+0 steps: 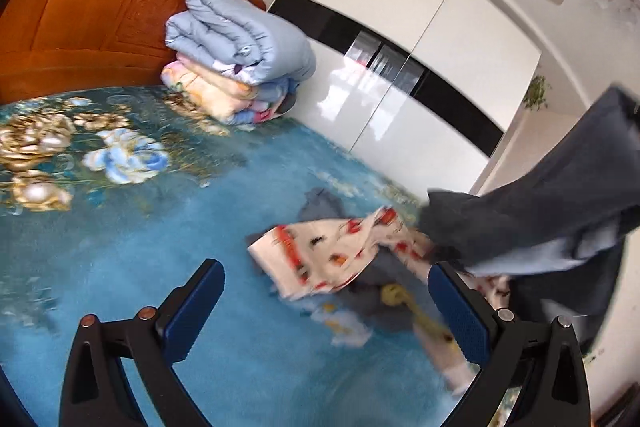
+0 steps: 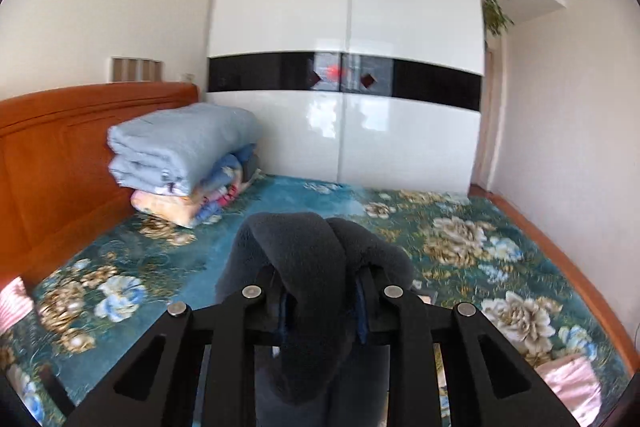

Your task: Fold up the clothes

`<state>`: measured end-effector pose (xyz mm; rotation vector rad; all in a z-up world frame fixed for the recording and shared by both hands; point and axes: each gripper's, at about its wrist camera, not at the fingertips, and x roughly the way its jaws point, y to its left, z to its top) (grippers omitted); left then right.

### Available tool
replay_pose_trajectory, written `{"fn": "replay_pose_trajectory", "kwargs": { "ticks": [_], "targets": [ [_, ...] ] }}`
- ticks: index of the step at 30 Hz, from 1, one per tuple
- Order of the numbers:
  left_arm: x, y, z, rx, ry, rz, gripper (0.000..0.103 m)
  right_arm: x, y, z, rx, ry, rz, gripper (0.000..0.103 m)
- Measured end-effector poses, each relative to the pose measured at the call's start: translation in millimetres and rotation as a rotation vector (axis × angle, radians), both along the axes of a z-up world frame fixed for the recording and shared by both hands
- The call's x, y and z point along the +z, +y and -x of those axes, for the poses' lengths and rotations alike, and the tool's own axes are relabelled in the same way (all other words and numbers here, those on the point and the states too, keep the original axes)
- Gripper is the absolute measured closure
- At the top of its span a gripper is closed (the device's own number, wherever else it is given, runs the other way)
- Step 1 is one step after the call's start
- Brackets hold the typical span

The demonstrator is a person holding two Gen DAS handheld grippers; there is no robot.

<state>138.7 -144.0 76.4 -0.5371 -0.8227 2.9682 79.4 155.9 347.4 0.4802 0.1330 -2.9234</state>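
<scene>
The right tongs (image 2: 320, 301) pinch a dark gray cloth (image 2: 292, 247) up above the bed (image 2: 460, 239), and the left tongs (image 1: 326, 301) gape wide near a white-and-red cloth (image 1: 332, 251) on the bed.

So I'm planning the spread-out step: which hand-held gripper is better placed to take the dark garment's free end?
Left. The left hand-held gripper is open and empty, beside the hanging dark garment. The right hand-held gripper is already shut on that garment.
</scene>
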Motion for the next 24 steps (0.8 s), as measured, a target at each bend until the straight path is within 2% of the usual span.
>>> {"fn": "replay_pose_trajectory", "kwargs": {
  "ticks": [3, 7, 11, 14, 16, 18, 21, 24],
  "targets": [
    [9.4, -20.6, -28.1, 0.053, -0.007, 0.02, 0.0, 16.6, -17.4, -23.3, 0.099, 0.002, 0.028, 0.077],
    [36.3, -61.5, -72.5, 0.131, 0.053, 0.004, 0.0, 35.0, -42.4, -51.6, 0.216, 0.026, 0.08, 0.077],
    [58.9, -90.2, -110.8, 0.186, 0.1, 0.028, 0.0, 48.6, -13.3, -72.6, 0.257, 0.047, 0.224, 0.078],
    [63.3, -91.5, -124.3, 0.171, 0.111, 0.064, 0.0, 34.6, 27.5, -75.8, 0.228, 0.015, 0.284, 0.078],
    [59.9, -85.9, -125.0, 0.131, 0.102, 0.08, 0.0, 7.3, 63.7, -72.1, 0.194, -0.054, 0.33, 0.078],
    [51.3, -74.7, -117.0, 0.077, 0.063, 0.086, 0.0, -35.2, 101.5, -70.5, 0.151, -0.136, 0.363, 0.078],
    [32.5, -49.3, -96.5, -0.013, -0.026, 0.085, 0.0, -128.4, 153.0, -63.0, 0.06, -0.304, 0.372, 0.078],
    [13.1, -12.5, -77.7, -0.114, -0.106, 0.104, 0.0, -226.1, 208.3, -57.5, -0.082, -0.485, 0.378, 0.077]
  ]
}}
